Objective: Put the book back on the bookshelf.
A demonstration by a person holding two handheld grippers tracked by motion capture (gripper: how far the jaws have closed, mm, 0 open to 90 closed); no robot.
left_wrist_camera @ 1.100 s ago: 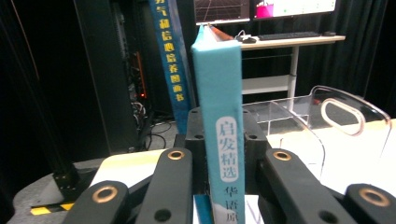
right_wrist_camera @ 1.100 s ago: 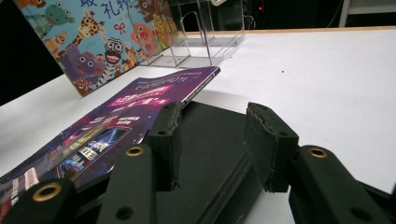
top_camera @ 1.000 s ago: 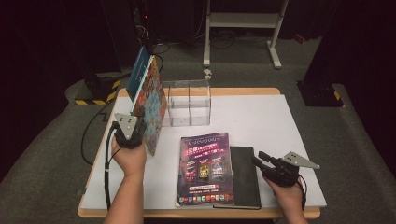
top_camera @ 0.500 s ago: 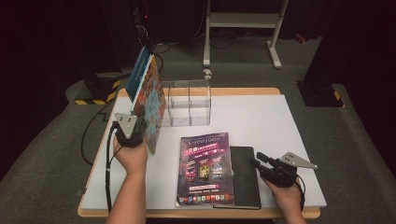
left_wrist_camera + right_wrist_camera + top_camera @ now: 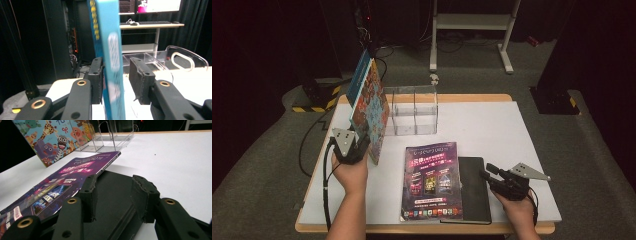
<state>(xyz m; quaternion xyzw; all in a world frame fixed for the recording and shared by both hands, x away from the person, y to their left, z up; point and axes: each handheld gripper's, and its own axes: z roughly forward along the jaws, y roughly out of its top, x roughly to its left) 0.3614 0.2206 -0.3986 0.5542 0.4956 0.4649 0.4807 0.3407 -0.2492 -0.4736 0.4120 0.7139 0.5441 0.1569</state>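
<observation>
A colourful animal picture book (image 5: 369,107) stands on edge at the table's left, tilted. My left gripper (image 5: 356,148) is at its near lower corner. In the left gripper view the blue spine (image 5: 110,50) runs between the jaws of the left gripper (image 5: 116,67): the left pad touches it and a small gap shows at the right pad (image 5: 137,80). A purple magazine (image 5: 432,180) lies flat, overlapping a black notebook (image 5: 474,190). My right gripper (image 5: 490,173) hovers low, open, over the notebook's right edge (image 5: 117,202), with nothing between its fingers (image 5: 113,185).
A clear acrylic holder (image 5: 412,110) with compartments stands at the back centre, just right of the book. The white table (image 5: 502,125) stretches bare to the right. Cables trail off the left edge, and a white stand is on the floor behind.
</observation>
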